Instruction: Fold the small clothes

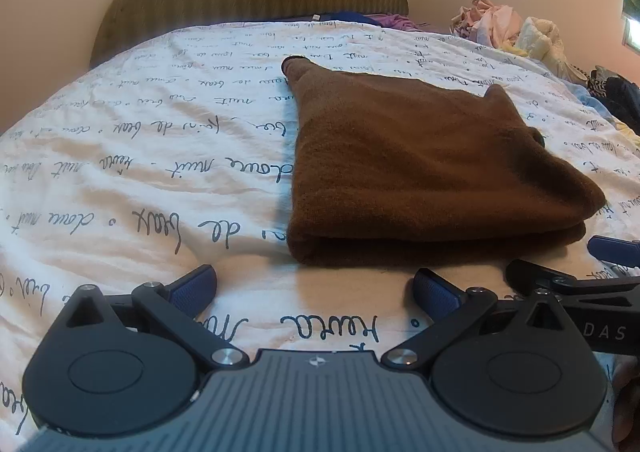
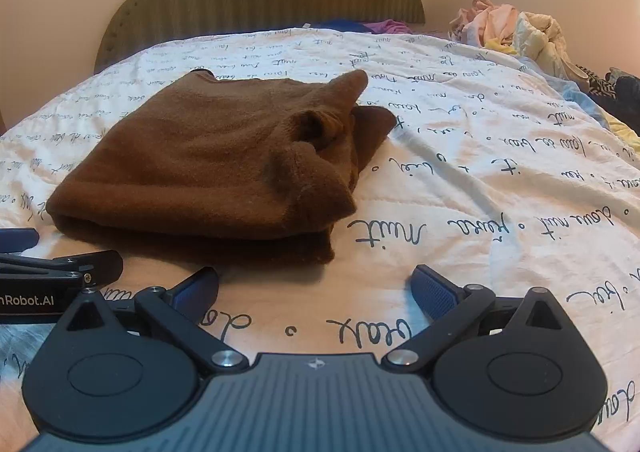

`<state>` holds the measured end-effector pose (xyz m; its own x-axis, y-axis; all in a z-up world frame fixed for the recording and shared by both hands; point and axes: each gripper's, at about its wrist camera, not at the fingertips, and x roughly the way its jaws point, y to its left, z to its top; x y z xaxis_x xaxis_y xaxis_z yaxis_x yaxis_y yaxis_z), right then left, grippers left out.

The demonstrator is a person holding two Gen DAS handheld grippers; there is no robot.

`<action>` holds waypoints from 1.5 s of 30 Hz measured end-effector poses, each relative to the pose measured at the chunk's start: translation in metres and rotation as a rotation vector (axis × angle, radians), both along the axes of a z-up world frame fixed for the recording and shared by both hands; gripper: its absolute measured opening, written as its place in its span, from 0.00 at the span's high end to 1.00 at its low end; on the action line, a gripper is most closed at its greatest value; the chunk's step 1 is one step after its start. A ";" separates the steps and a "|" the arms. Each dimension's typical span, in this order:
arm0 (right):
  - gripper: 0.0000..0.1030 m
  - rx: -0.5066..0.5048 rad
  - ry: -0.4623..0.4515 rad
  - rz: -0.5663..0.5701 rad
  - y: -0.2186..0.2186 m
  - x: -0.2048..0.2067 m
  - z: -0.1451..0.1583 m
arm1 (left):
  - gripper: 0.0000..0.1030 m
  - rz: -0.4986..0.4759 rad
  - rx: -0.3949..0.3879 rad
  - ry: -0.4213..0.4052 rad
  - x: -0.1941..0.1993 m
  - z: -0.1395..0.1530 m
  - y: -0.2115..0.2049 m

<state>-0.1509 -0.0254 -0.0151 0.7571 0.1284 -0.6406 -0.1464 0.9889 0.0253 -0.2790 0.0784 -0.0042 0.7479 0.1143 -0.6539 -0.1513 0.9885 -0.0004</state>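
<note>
Lying folded on the white script-printed bedspread (image 1: 120, 180), the brown fleece garment (image 1: 432, 172) sits at 1 o'clock of the left gripper (image 1: 316, 292) and 11 o'clock of the right gripper (image 2: 316, 292); both spread wide, empty, just short of its near edge. Pile of pale clothes (image 2: 516, 32) at 2 o'clock.

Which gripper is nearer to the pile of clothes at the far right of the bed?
Right. The right gripper sits on the pile of clothes side; the left gripper is beside it, farther away.

Folded brown garment (image 1: 432, 164) on script-printed bedspread (image 1: 140, 180)
</note>
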 end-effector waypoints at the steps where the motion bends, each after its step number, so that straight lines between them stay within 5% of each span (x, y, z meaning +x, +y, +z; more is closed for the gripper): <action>1: 0.00 0.002 0.001 0.000 0.000 0.001 0.000 | 0.00 -0.001 0.000 0.000 0.000 0.000 0.000; 45: 0.00 -0.001 0.002 -0.003 0.002 0.001 -0.001 | 0.00 -0.001 -0.004 -0.002 0.000 0.000 0.002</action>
<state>-0.1500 -0.0235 -0.0158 0.7562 0.1250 -0.6423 -0.1431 0.9894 0.0241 -0.2794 0.0800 -0.0040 0.7493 0.1113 -0.6528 -0.1506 0.9886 -0.0043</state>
